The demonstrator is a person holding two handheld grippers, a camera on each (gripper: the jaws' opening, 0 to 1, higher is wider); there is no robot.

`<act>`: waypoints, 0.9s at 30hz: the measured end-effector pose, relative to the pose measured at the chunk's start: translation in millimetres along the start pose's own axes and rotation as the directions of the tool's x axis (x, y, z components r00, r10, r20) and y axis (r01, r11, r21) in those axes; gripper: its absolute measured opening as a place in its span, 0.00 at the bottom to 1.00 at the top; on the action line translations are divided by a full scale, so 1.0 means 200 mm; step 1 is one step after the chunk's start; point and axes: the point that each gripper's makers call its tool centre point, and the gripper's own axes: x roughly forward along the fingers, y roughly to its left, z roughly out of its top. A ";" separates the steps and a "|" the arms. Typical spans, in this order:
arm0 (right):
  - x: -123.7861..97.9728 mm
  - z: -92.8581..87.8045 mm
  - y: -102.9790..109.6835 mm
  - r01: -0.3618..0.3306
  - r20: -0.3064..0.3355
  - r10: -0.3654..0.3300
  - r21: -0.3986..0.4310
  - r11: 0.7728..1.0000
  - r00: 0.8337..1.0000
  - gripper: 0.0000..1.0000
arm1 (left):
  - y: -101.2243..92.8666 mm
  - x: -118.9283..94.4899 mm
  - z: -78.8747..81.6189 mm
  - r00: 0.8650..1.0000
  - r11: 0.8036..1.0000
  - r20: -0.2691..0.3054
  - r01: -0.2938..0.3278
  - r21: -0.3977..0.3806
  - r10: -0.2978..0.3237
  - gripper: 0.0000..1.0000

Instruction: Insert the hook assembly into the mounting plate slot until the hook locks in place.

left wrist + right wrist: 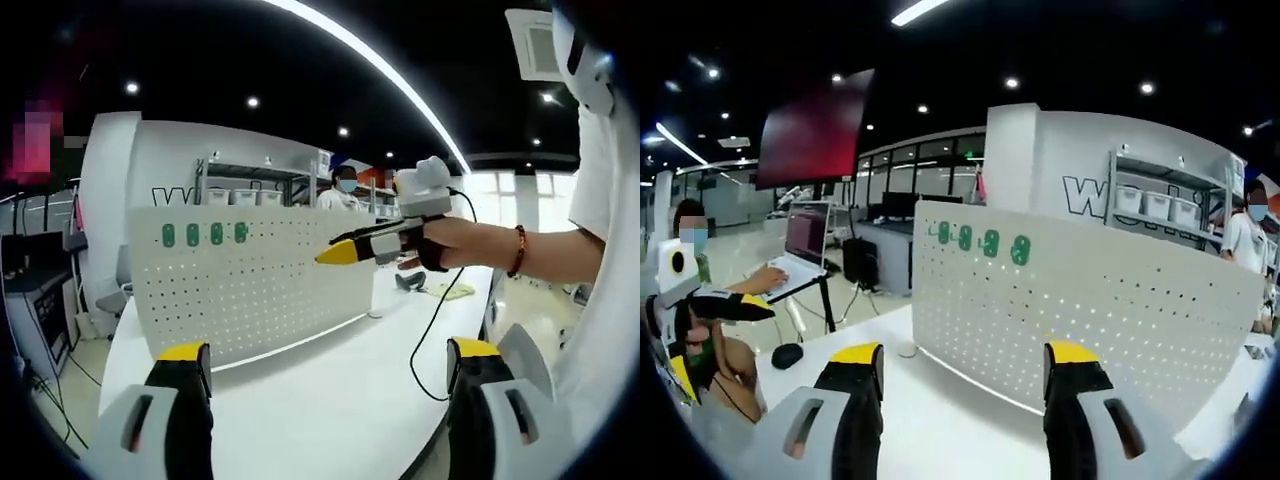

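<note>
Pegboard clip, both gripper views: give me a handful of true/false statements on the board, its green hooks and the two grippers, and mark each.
1. The white pegboard stands upright on the white table. True.
2. Four green hooks sit in a row near the board's top edge. True.
3. The left gripper is clamped on a green hook. False: its jaws stand apart with nothing between them.
4. The right gripper has its jaws spread, the board beyond them. True.
5. The green hooks lie flat on the table. False: they are on the board.
6. In the left gripper view, the right gripper touches the hooks. False: its yellow tip is off to their side, apart from them.
</note>
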 end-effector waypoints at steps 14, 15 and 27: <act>-0.35 -0.14 -0.08 0.003 0.028 -0.002 -0.016 1.000 1.000 0.70 | 0.00 0.09 0.03 1.000 1.000 -0.023 -0.011 0.024 0.012 1.00; -0.38 -0.13 -0.09 0.002 0.050 -0.001 -0.011 1.000 0.999 0.71 | 0.00 0.10 0.03 1.000 0.999 -0.023 -0.014 0.032 0.015 1.00; -0.53 -0.32 -0.12 -0.027 0.004 0.027 0.021 0.999 1.000 0.74 | -0.04 0.18 0.04 0.999 0.999 -0.028 -0.036 0.037 0.037 1.00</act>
